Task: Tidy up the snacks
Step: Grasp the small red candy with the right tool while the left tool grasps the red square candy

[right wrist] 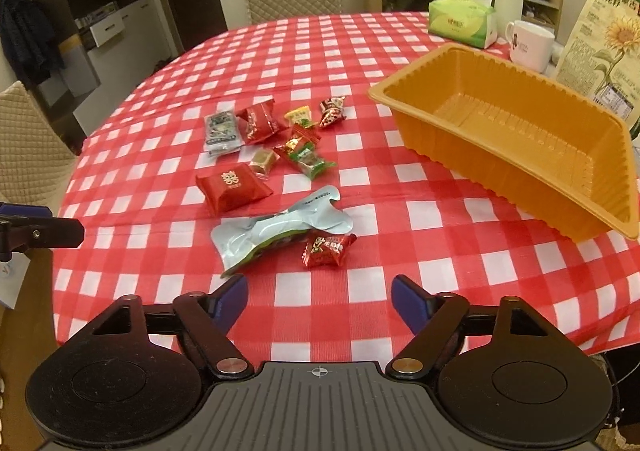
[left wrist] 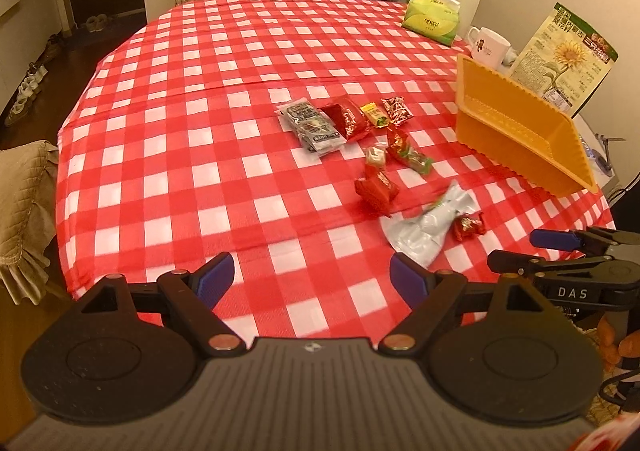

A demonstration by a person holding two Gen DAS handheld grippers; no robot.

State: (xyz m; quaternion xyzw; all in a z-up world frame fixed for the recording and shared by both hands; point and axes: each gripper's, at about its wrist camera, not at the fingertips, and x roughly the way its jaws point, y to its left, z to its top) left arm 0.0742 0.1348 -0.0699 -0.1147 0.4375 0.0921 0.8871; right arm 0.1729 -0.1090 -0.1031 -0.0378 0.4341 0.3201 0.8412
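crinkly foil snacks (right wrist: 234, 191) scattered on checked cloth (right wrist: 400, 251) | ribbed orange plastic tray (right wrist: 520, 139) | left gripper (left wrist: 308, 277), right gripper (right wrist: 320, 291) held level, both spread wide, nothing gripped

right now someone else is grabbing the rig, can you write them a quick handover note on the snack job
Left hand-held gripper: open, empty, held over the near table edge.
Right hand-held gripper: open, empty, just short of the red candy and the pale blue pouch.
Orange tray: on the right side of the checked tablecloth, tilted, nothing in it.
Snacks: all loose on the cloth left of the tray, including the red double-happiness packet, the grey packet and a cluster of small wrapped sweets.
Done: nothing sorted yet.
Left: every snack probably goes into the tray; the red candy is nearest the right gripper.
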